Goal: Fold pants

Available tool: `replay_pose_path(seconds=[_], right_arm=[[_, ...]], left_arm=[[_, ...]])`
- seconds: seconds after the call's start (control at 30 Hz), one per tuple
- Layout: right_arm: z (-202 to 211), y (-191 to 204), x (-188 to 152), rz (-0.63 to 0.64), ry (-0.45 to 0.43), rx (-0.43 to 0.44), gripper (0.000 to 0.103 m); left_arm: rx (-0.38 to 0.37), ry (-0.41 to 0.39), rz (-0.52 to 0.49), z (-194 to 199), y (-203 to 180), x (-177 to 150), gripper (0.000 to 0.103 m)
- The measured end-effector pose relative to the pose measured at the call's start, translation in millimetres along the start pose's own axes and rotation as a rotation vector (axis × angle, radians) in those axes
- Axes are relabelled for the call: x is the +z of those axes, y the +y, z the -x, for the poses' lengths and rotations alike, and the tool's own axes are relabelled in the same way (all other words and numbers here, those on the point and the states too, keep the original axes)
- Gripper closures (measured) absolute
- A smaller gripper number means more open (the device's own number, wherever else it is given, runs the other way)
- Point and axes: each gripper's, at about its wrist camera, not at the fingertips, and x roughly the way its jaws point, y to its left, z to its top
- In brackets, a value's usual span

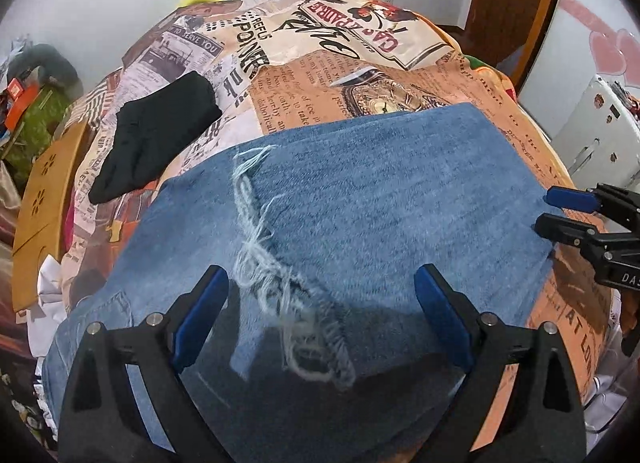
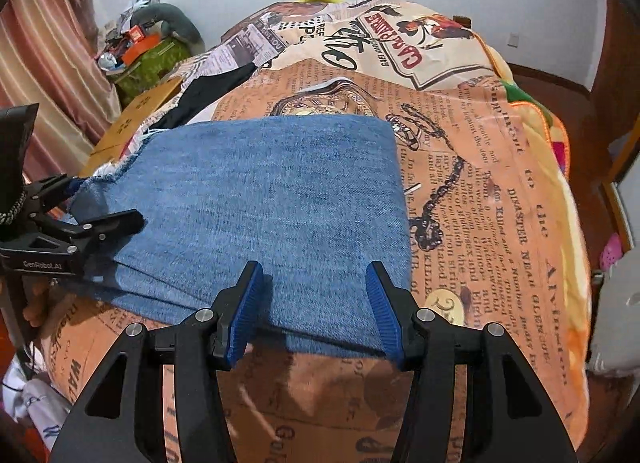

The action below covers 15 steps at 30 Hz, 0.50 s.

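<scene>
Blue denim pants [image 1: 360, 199] lie folded flat on a bed covered with a newspaper-print blanket [image 1: 360, 75]. A frayed hem edge [image 1: 264, 263] runs across the denim in the left wrist view. My left gripper [image 1: 320, 287] is open just above the near part of the pants, nothing between its fingers. My right gripper [image 2: 316, 287] is open over the near edge of the folded denim [image 2: 260, 199], empty. Each gripper shows in the other's view, the right [image 1: 560, 211] at the pants' right edge, the left [image 2: 104, 203] at the left edge.
A folded black garment [image 1: 156, 135] lies on the blanket at far left. A wooden board [image 1: 44, 203] and clutter stand left of the bed. A white appliance [image 1: 592, 123] stands at the right. A curtain [image 2: 44, 75] hangs at left.
</scene>
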Motion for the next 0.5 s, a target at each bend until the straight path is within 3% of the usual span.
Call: replay_pose_path(seconds=[0.2,0.37,0.5], right_arm=[[14.9,8.2,5.3,0.020,-0.006,-0.031,0.053],[36.1,23.8,20.8,0.037,-0.075,-0.031,0.052],[52.5,48.5,37.9,0.072,-0.155,-0.017,0.042]], left_arm=[[0.042,-0.027,0.005,26.6,15.5,-7.1,0.008],[0.130,-0.109,0.024,66.3,42.0,-11.7,0.008],[0.177,-0.166,0.070,97.3,71.0,-19.9,0.008]])
